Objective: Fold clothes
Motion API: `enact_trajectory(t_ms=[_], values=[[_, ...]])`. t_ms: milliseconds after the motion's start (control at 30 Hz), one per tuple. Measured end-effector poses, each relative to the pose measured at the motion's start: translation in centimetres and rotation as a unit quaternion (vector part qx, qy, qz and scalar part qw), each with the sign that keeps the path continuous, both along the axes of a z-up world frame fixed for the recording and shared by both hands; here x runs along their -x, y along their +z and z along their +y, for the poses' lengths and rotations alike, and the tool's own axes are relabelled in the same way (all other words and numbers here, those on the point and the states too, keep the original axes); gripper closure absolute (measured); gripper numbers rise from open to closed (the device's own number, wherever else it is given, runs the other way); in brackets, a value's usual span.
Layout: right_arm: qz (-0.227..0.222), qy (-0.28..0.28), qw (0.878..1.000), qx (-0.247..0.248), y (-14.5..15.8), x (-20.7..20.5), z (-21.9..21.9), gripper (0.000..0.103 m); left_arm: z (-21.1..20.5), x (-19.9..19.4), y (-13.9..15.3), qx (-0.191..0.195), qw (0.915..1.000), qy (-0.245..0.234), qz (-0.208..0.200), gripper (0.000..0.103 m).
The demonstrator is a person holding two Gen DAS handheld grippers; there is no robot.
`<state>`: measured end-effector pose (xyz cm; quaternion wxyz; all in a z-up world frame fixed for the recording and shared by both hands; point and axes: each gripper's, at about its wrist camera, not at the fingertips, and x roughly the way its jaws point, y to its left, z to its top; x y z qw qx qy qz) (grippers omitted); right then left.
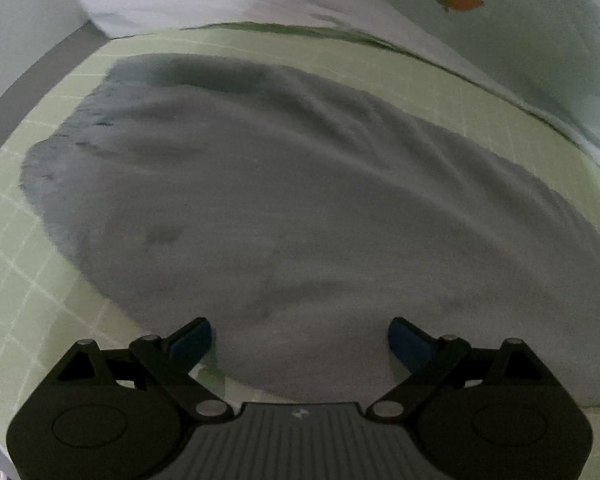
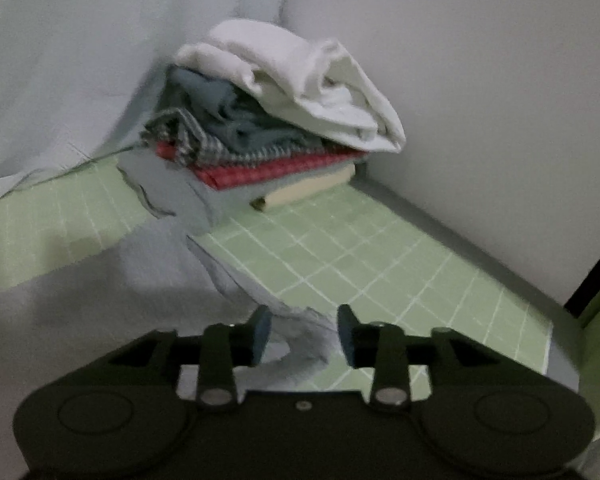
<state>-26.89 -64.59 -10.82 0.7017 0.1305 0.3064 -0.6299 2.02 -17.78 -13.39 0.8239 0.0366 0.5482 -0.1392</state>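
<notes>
The soft grey garment of plain knitted cloth (image 1: 284,208) lies spread on the pale green bed sheet with a white grid pattern (image 1: 16,288). In the left wrist view it covers most of the sheet ahead of the gripper, lies mostly flat with shallow wrinkles toward its far side, and shows a darker band along its far left edge; whether that band is a turned-over layer or shadow cannot be told. In the right wrist view an edge of pale grey cloth (image 2: 300,332), probably the same garment, rises in a loose ridge between the fingers.

Left gripper (image 1: 300,340): jaws spread wide, poised at the near hem of the garment, gripping nothing.

Right gripper (image 2: 304,332): jaws partly spread, one finger on each side of the cloth ridge. Contact is not evident; the fingers appear to straddle the cloth rather than pinch it.

Progress, as a judgement: a stack of folded clothes (image 2: 276,132) stands in the far corner against the white wall (image 2: 480,100), with cream, red checked, grey checked and blue layers, and a white bundle laid loosely on top. Several items therefore appear finished. The grey garment appears to be at the start of its fold: no clear fold line shows. Remaining work: grip the edge, fold, and transfer to the stack.

A white quilt with an orange carrot print (image 1: 460,2) lies beyond the sheet.
</notes>
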Motion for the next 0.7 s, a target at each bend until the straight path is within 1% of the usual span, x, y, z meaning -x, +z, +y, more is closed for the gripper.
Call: enact_trajectory(t_ms=[67,100,133,167,233,267,367,433,533,600,700], values=[[-0.001,0.004,1.000,0.010,0.5,-0.5,1.0,0.039,1.0,0.0,0.2,0.009,0.9999,0.012,-0.003,0.008],[-0.001,0.008,1.000,0.012,0.6,-0.9,1.7,0.034,1.5,-0.1,0.3,0.013,0.9997,0.018,-0.004,0.008],[0.001,0.011,1.000,0.014,0.7,-1.3,2.4,0.021,2.3,-0.1,0.6,0.017,0.9995,0.026,-0.004,0.008],[0.006,0.015,1.000,0.020,0.8,-1.8,3.1,0.011,2.7,-0.3,0.7,0.020,0.9993,0.032,-0.005,0.008],[0.010,0.023,0.999,0.031,1.0,-2.9,5.0,0.003,4.4,-0.7,1.1,0.031,0.9983,0.048,-0.009,0.008],[0.007,0.029,0.999,0.033,1.1,-3.4,6.0,0.001,5.2,-1.0,1.3,0.037,0.9977,0.056,-0.012,0.008],[-0.033,0.066,0.997,0.012,1.2,-4.9,9.1,0.000,7.8,-1.8,1.8,0.054,0.9951,0.080,-0.020,0.008],[-0.055,0.104,0.993,-0.003,1.1,-6.2,11.3,0.000,9.4,-2.7,2.1,0.060,0.9934,0.093,-0.029,0.008],[-0.060,0.162,0.985,-0.024,0.6,-8.9,15.3,0.000,11.8,-4.4,2.1,0.058,0.9926,0.100,-0.036,0.008],[-0.064,0.192,0.978,-0.043,0.1,-10.5,17.7,0.000,13.1,-5.3,1.8,0.057,0.9924,0.103,-0.034,0.008],[-0.069,0.241,0.965,-0.079,-1.2,-13.5,21.3,0.000,14.8,-7.0,0.9,0.059,0.9916,0.112,-0.025,0.008]])
